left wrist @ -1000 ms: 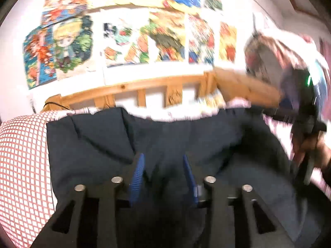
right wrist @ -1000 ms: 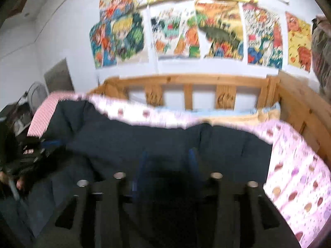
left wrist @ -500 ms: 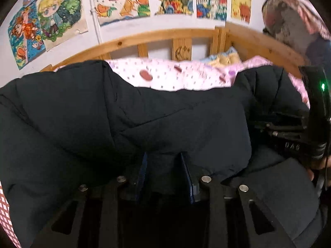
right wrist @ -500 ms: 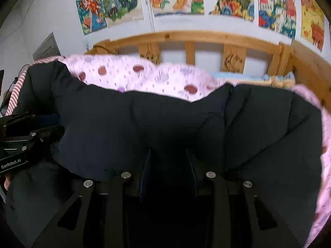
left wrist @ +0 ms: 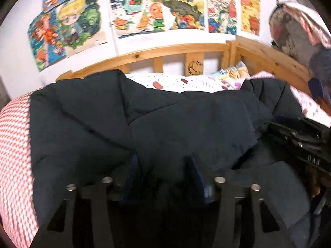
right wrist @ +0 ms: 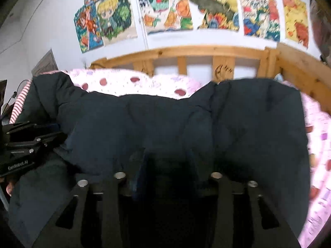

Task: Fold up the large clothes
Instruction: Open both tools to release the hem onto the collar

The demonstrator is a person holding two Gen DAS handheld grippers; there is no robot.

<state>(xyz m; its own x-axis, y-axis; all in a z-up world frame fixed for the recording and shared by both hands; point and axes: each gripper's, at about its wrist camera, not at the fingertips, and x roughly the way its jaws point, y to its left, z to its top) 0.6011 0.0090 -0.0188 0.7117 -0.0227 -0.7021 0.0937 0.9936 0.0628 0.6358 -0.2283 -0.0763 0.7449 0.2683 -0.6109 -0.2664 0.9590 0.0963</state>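
One dark navy padded jacket [left wrist: 165, 124] lies spread across the bed [left wrist: 14, 144], covering most of the mattress between the red-checked sheet at the left side and the pink spotted quilt [right wrist: 144, 82] toward the headboard. Its near portion appears doubled over the lower layer, so a fold looks partly laid; the far edge sits uneven, with the quilt showing beyond it.

The left gripper [left wrist: 163, 171] sits low at the near edge of the jacket. Its jaws are opening, and dark fabric lies between the blue pads [left wrist: 133, 169], but the pads do not appear to press on it. This reads as a release after setting the folded edge down.

The right gripper [right wrist: 165, 165] is in the matching position further along the same near edge. Its jaws are also opening with fabric between them; the area is dark and blurred, so contact is hard to confirm, but no clamping is evident.

Both grippers hold the same edge, well apart, probably to keep the wide garment level during the fold.

Beyond the bed stand the wooden headboard [left wrist: 175, 51] and a wall covered with cartoon posters [right wrist: 186, 10].
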